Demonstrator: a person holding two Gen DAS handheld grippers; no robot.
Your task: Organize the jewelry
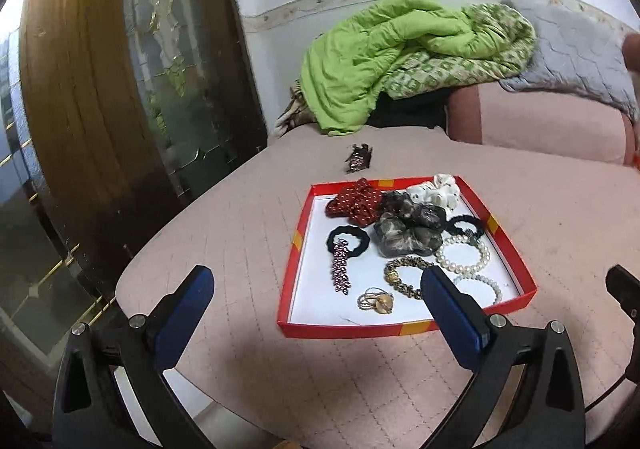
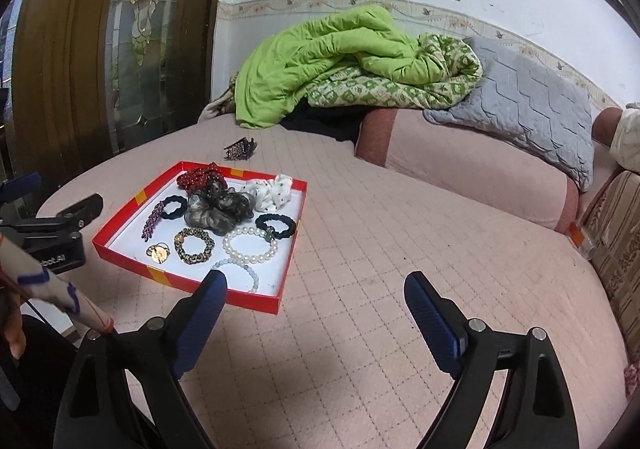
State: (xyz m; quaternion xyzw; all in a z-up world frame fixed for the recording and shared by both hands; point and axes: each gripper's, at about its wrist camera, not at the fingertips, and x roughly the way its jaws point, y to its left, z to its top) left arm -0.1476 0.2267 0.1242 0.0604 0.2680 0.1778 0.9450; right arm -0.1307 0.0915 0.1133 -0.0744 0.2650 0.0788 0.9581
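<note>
- The left gripper (image 1: 316,289) hovers above the pink bedcover (image 1: 224,233) with its blue-padded fingers spread wide and nothing between them.
- A dark hair claw (image 1: 357,162) lies alone on the cover, just beyond the far edge of the tray.
- The red tray (image 1: 404,328) sits flat on the cover in front of the left gripper; inside lie a purple beaded clip (image 1: 341,266) against a black hair tie (image 1: 349,241), a gold ring (image 1: 377,301), a red dotted scrunchie (image 1: 356,203), a grey scrunchie (image 1: 408,229), a white scrunchie (image 1: 434,189) and a pearl bracelet (image 1: 464,255).
- The right gripper (image 2: 316,299) hangs to the right of the tray, fingers wide apart, gripping nothing.
- A green quilt (image 2: 316,57) is heaped by the wall.
</note>
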